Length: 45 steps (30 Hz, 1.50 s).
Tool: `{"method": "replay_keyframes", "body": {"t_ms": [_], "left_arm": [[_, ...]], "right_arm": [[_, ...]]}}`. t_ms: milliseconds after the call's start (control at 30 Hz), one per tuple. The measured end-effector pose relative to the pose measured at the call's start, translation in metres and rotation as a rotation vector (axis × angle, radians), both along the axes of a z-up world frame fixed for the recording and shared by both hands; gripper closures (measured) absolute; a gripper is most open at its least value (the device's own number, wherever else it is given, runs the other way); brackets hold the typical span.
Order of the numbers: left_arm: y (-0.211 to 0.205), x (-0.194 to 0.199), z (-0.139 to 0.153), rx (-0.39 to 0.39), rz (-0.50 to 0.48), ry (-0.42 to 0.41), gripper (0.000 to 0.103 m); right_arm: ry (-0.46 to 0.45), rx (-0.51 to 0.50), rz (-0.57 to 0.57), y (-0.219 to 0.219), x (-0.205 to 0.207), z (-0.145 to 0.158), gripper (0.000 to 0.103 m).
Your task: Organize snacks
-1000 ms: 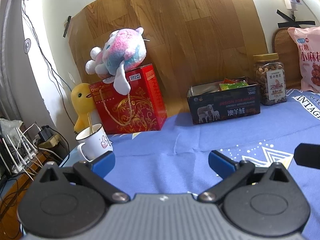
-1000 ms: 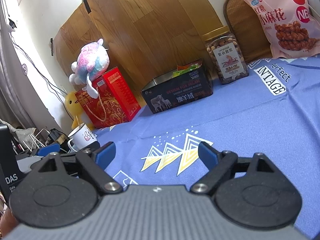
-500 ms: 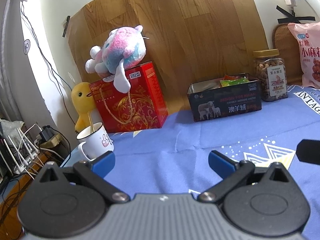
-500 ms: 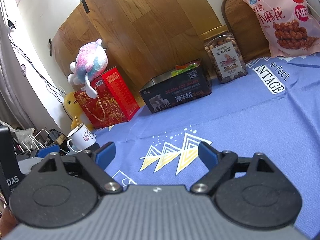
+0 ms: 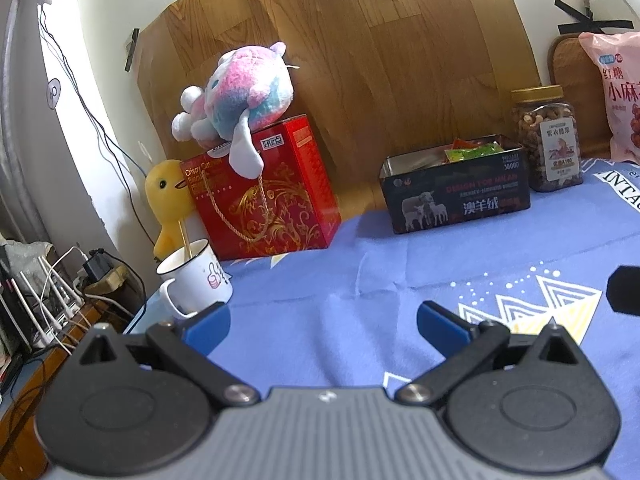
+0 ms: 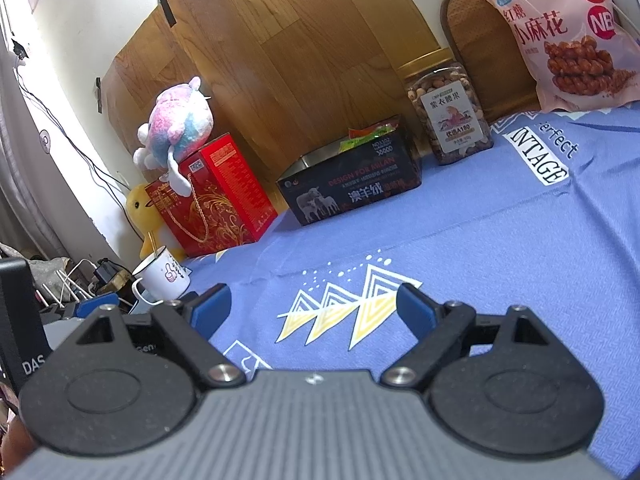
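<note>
A dark tin box (image 5: 456,196) (image 6: 352,188) stands at the back of the blue cloth, with green and orange snack packets (image 5: 472,150) inside it. Right of it are a clear jar of nuts (image 5: 548,140) (image 6: 448,116) and a pink bag of twists (image 6: 560,36) (image 5: 616,92). My left gripper (image 5: 323,322) hovers open over the cloth, well in front of the tin, nothing between its fingers. My right gripper (image 6: 314,306) is also open and empty above the triangle print.
A red gift box (image 5: 264,196) with a plush toy (image 5: 236,96) on top stands at the back left, a yellow duck (image 5: 166,196) beside it. A white mug (image 5: 194,280) sits near the cloth's left edge. Cables and routers (image 5: 48,308) lie off the left side.
Both grippers have drawn back slightly from the snacks; the tin and jar look a little smaller and farther. Both stay open.
</note>
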<state>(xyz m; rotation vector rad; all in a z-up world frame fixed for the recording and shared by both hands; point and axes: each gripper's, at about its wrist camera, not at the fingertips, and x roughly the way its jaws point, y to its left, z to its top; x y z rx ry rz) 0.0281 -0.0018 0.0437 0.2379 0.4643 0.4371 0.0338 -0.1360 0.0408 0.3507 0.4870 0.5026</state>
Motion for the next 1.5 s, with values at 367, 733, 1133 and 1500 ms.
{"method": "replay_keyframes", "body": {"t_ms": [367, 733, 1133, 1500], "left_arm": [[0.002, 0.001, -0.003, -0.002, 0.004, 0.013, 0.000], [0.004, 0.005, -0.007, -0.012, -0.004, 0.043, 0.000], [0.005, 0.009, -0.011, -0.012, -0.006, 0.070, 0.000], [0.005, 0.011, -0.014, -0.011, -0.006, 0.082, 0.000]], "right_arm": [[0.000, 0.001, 0.000, 0.000, 0.001, 0.000, 0.012], [0.012, -0.002, -0.014, -0.001, 0.001, -0.003, 0.011], [0.023, 0.006, -0.017, -0.002, 0.003, -0.003, 0.011], [0.028, 0.012, -0.024, -0.003, 0.002, -0.004, 0.011]]}}
